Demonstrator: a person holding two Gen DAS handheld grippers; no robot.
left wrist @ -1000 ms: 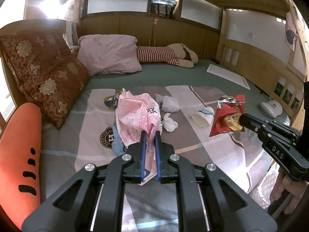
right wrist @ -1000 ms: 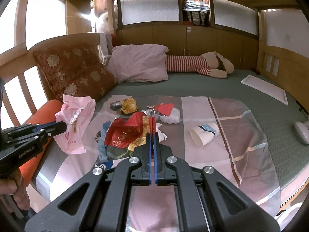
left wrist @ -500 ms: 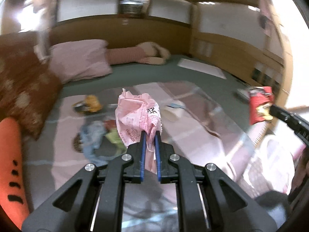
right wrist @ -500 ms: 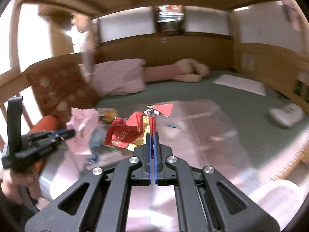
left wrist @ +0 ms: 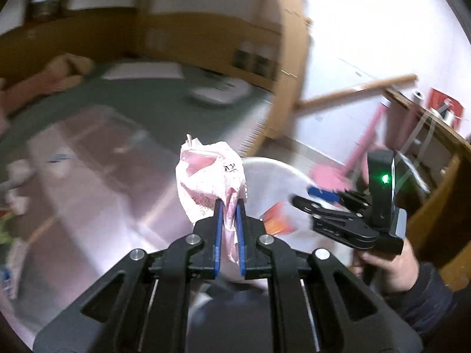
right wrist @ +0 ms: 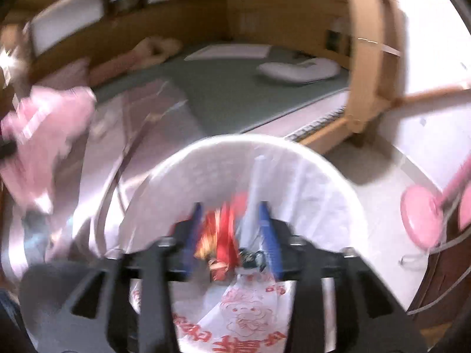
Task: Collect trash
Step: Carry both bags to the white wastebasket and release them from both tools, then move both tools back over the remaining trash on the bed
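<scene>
Two grippers: both over the white-lined bin beside the bed; frames blurred.
Left gripper [left wrist: 228, 206]: jaws clamped on a crumpled pink bag [left wrist: 210, 179], which stands up out of the fingertips, above the near edge of the bin.
Right gripper [right wrist: 231, 220]: jaws have just been opening and now stand apart; a red snack wrapper [right wrist: 223, 229] lies between the blue pads [right wrist: 266, 223], loose, not pressed by either.
Bin [right wrist: 206, 170]: round rim, white liner printed with red; wrapper sits inside its mouth.
Right hand [left wrist: 391, 264]: dark sleeve, gripping the tool's handle.
Bed [right wrist: 229, 94]: green sheet, pink blanket; more litter at far left in the left wrist view, too blurred to name.
</scene>
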